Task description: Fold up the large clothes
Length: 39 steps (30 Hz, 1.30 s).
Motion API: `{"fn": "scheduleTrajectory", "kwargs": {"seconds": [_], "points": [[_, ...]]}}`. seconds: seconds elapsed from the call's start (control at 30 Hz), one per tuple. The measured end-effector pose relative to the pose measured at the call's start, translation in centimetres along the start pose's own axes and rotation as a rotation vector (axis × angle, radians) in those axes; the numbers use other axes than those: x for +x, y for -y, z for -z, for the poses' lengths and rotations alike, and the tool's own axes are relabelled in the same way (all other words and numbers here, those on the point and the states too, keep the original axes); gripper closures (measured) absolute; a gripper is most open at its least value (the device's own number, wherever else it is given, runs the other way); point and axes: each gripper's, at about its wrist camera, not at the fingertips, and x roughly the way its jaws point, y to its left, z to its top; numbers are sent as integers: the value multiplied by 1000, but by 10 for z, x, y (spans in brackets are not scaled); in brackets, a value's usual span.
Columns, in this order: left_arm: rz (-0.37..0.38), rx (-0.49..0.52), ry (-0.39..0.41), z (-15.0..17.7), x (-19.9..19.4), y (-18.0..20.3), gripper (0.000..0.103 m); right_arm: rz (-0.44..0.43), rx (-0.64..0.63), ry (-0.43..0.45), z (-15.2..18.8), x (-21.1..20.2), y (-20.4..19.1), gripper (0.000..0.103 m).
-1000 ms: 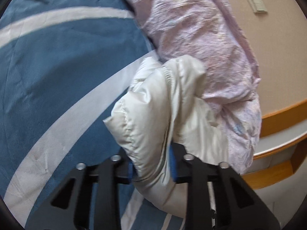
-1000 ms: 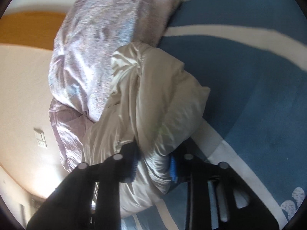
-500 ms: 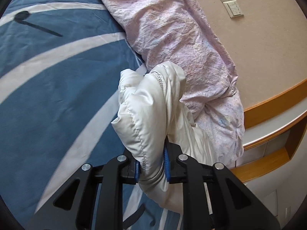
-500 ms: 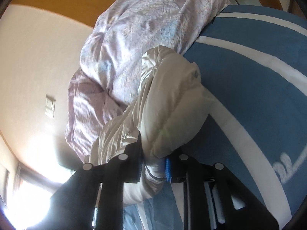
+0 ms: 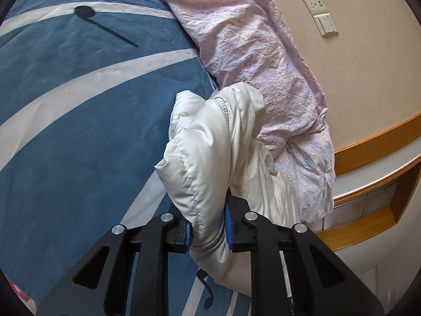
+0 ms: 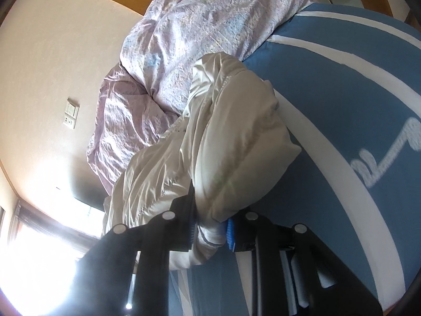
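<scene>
Blue bedding with broad white stripes [image 5: 79, 137] covers the bed on the outer side of each gripper: left of the left fingers, right of the right ones. The left gripper [image 5: 208, 226] has its blue-padded fingers [image 5: 228, 223] closed on a quilted fold of the cream puffer jacket [image 5: 210, 147], which bunches up ahead of the fingers and hangs below them. The right gripper [image 6: 210, 233] likewise pinches the same jacket [image 6: 236, 142] between its fingers [image 6: 231, 234]. Ahead of both lies a crumpled pink floral duvet [image 5: 263, 63], touching the jacket's far edge. Only the left view shows the wooden shelf ledge [image 5: 376, 142] right of the fingers; only the right view shows the bright window [image 6: 39, 250] to the left, and white lettering on the bedding [image 6: 381, 152] to the right. A wall switch plate [image 5: 326, 25] appears in both.
</scene>
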Motion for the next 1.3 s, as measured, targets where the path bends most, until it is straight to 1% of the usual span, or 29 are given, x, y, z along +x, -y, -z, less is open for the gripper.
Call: {"fn": "scheduleTrajectory", "kwargs": {"seconds": [0.03,0.07,0.1,0.13,0.17,0.2,0.23,0.27,0.3,0.33,0.37,0.4,0.43,0.47,0.5,0.53,0.6,0.63,0.73,0.83,0.97,1.03,1.1,1.17,1.3], "points": [[-6,-6,1,1,-1,-3,83,16,-12,-3,3,0,0,82],[-17,-13,0,2,0,-6,81,41,-26,-8,7,-1,1,77],[-27,-16,-5,3,1,-10,78,85,-47,-10,12,-2,3,75],[-34,-23,-9,3,2,-13,75,113,-58,-5,16,-4,5,70],[-39,-27,-11,4,3,-15,73,135,-64,3,18,-6,5,63],[-45,-21,-10,5,3,-16,67,156,-71,13,20,-9,6,60],[-52,-6,-5,5,3,-15,55,188,-86,38,22,-13,5,54],[-60,16,5,5,1,-13,48,209,-98,55,23,-16,3,49],[-65,38,20,5,-1,-10,30,242,-114,80,22,-20,0,46],[-67,56,28,6,-2,-8,19,292,-128,122,21,-25,-5,42],[-70,84,43,6,-5,-5,18,337,-139,169,21,-30,-8,37],[-74,96,50,7,-6,-3,17,395,-165,232,19,-36,-15,35],[-80,113,55,7,-6,-1,14,473,-216,307,18,-41,-27,34],[-91,132,59,8,-6,1,14,512,-253,344,18,-43,-36,32],[-99,137,61,8,-5,1,14,528,-299,362,17,-41,-47,32],[-110,139,57,8,-3,1,14,518,-369,353,17,-35,-64,32],[-115,131,48,8,1,0,14,484,-464,321,20,-22,-88,32],[-119,124,44,9,3,-1,14,458,-547,290,25,-8,-107,32],[-124,109,37,11,7,-2,14,441,-717,215,40,31,-149,32],[-132,103,36,11,12,0,14,430,-810,148,52,66,-174,32],[-141,101,48,12,16,4,14,421,-847,84,61,102,-191,32],[-142,102,48,12,19,6,14,426,-854,61,66,111,-191,32],[-145,107,45,12,23,8,14,450,-873,31,70,125,-191,32],[-146,109,41,13,27,9,14,485,-879,-7,71,141,-188,28],[-146,103,51,13,32,11,17,508,-868,-52,78,154,-178,25]]}}
